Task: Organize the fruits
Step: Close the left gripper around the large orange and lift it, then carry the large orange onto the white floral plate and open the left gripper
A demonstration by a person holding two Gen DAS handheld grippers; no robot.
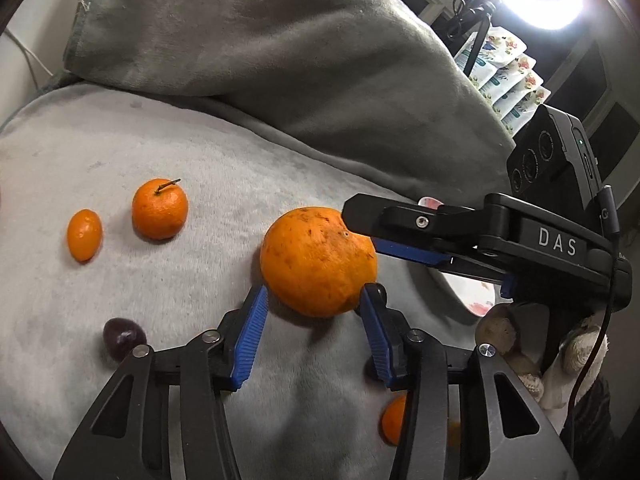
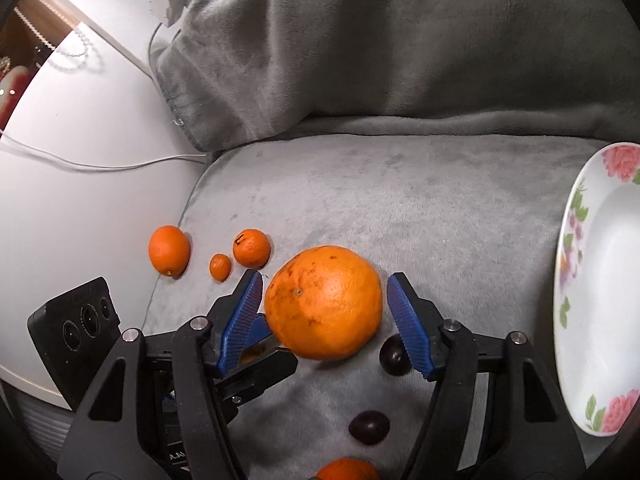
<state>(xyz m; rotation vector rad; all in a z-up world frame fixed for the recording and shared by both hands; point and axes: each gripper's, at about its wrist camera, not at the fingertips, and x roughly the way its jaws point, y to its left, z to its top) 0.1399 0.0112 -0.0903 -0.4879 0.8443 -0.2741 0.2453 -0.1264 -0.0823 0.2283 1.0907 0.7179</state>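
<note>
A large orange (image 1: pixel 318 260) (image 2: pixel 324 302) lies on the grey blanket. My left gripper (image 1: pixel 312 300) is open, its blue pads (image 1: pixel 250 338) on either side of the orange's near edge. My right gripper (image 2: pixel 324 300) is open around the same orange from the other side, and its fingers (image 1: pixel 404 252) show in the left wrist view. A mandarin with a stem (image 1: pixel 160 208) (image 2: pixel 252 248), a small kumquat (image 1: pixel 84 234) (image 2: pixel 220 267), another orange (image 2: pixel 169 250) and dark plums (image 1: pixel 124 338) (image 2: pixel 394 354) (image 2: pixel 369 427) lie around.
A white plate with pink flowers (image 2: pixel 580 280) stands at the right, its rim also in the left wrist view (image 1: pixel 476 302). A grey cushion (image 1: pixel 260 48) rises behind. A white table (image 2: pixel 80 208) with a cable (image 2: pixel 100 166) lies left. Another orange (image 2: pixel 346 470) (image 1: pixel 394 420) is near.
</note>
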